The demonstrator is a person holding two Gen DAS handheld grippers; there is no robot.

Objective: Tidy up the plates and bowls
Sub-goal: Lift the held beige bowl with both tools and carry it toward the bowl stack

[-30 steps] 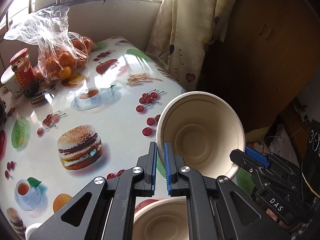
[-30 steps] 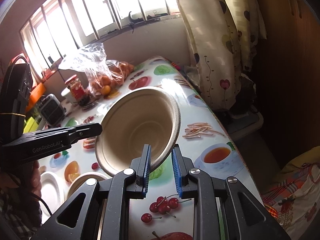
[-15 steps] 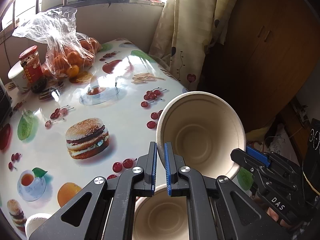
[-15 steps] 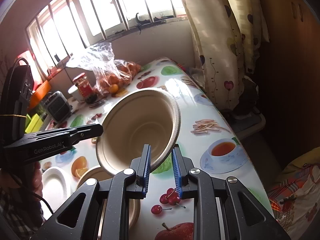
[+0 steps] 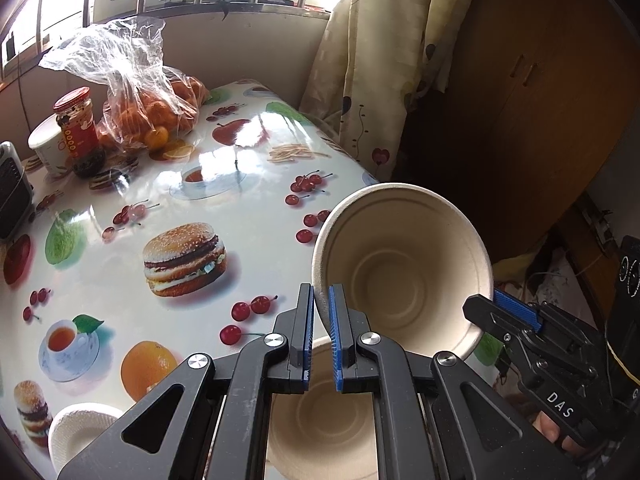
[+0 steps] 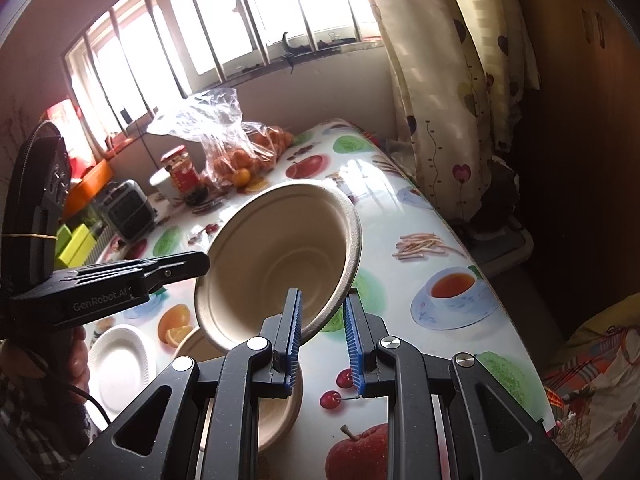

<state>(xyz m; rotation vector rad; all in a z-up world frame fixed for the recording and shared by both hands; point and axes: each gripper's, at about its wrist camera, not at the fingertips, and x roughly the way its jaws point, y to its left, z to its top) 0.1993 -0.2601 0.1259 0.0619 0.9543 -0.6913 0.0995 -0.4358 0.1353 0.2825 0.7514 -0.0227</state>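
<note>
In the left wrist view the left gripper (image 5: 319,308) has its jaws clamped on the rim of a tilted paper bowl (image 5: 404,276) held above a second bowl (image 5: 320,412) near the table (image 5: 120,184) edge, while the right wrist view alone shows the right gripper (image 6: 320,316) clamped on the opposite rim and a white plate (image 6: 120,360) beside it.

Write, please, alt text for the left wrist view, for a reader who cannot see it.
Two claws, the left claw and the right claw, hold a tilted beige bowl by opposite sides of its rim, above a second bowl on the food-printed tablecloth. Behind stand a bag of oranges and a red-lidded jar.
</note>
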